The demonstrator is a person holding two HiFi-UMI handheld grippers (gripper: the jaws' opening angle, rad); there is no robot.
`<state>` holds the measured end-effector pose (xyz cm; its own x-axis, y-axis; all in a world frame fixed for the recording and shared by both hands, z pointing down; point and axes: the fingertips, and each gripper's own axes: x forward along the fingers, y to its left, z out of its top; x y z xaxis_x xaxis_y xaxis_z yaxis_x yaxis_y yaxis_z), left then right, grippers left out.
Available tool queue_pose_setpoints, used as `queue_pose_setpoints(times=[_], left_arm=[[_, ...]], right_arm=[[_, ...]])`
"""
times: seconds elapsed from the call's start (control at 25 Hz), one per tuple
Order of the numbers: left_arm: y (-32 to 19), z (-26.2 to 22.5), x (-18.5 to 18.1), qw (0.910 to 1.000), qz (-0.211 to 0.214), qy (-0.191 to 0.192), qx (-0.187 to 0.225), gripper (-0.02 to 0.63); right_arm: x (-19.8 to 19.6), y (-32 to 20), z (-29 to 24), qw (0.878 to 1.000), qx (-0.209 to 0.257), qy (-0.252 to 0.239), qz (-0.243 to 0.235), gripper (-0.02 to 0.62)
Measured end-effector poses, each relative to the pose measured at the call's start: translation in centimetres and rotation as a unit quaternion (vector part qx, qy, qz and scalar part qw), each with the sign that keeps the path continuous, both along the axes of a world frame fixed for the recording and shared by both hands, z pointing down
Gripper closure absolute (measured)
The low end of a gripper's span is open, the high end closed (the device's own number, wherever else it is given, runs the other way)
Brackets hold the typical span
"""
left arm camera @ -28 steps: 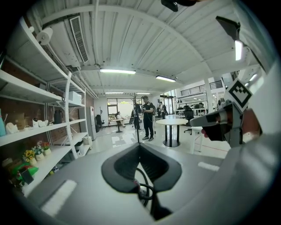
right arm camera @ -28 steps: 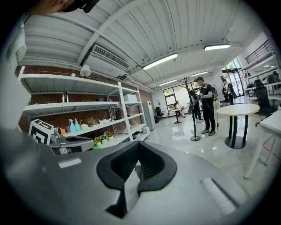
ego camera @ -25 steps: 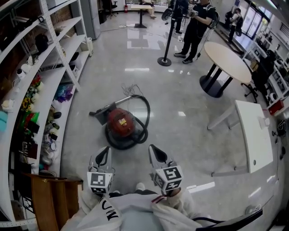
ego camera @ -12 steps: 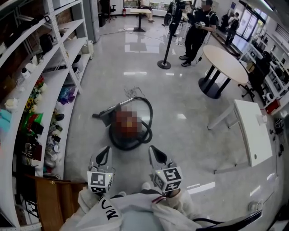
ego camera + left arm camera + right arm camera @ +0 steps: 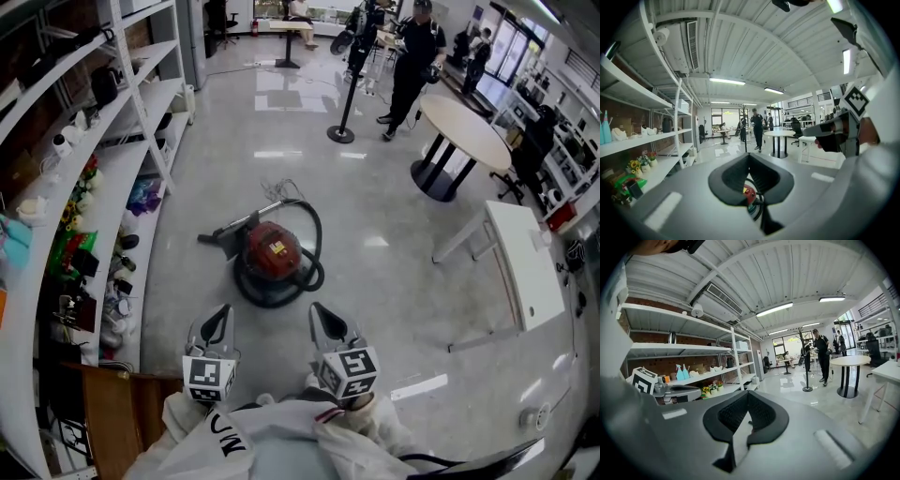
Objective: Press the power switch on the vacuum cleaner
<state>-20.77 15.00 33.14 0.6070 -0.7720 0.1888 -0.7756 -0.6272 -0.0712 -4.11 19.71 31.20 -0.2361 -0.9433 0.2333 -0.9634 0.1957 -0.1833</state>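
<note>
A red canister vacuum cleaner (image 5: 273,251) lies on the glossy floor with its black hose (image 5: 314,246) looped around it. Its nozzle end (image 5: 217,238) points left. Both grippers hover low in the head view, well short of the vacuum cleaner. My left gripper (image 5: 219,317) is shut and holds nothing. My right gripper (image 5: 321,314) is likewise shut and empty. In the left gripper view, a bit of the red vacuum cleaner (image 5: 748,192) shows through the gap under the left gripper's (image 5: 749,155) tip. The right gripper (image 5: 748,394) view shows floor and shelves.
White shelving (image 5: 94,178) with small goods lines the left side. A wooden piece (image 5: 111,412) stands at the lower left. A white table (image 5: 525,267) and a round table (image 5: 467,127) are on the right. A stanchion post (image 5: 343,129) and people (image 5: 411,52) stand beyond.
The head view has shifted, so the vacuum cleaner sits slightly further right in it. Both grippers keep the same pose, shut. The people at the back have moved a little.
</note>
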Motion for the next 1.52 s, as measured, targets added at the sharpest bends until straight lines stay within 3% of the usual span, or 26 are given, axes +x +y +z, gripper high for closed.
queue_pose_setpoints(times=[0.48,1.12,1.52], left_arm=[[2.4,1.5,-5.2,0.9998,0.013,0.005,-0.015,0.606],[3.8,2.8,-6.9,0.9988,0.022,0.012,-0.041,0.606],[3.9,3.1,-5.9,0.9983,0.031,0.021,-0.045,0.606]], right_arm=[[-5.2,3.5,0.7,1.0,-0.004,0.004,0.021,0.595],[-7.2,5.3,1.7,0.999,-0.035,0.009,0.028,0.594],[-6.4,6.4,2.5,0.998,-0.049,0.018,0.039,0.595]])
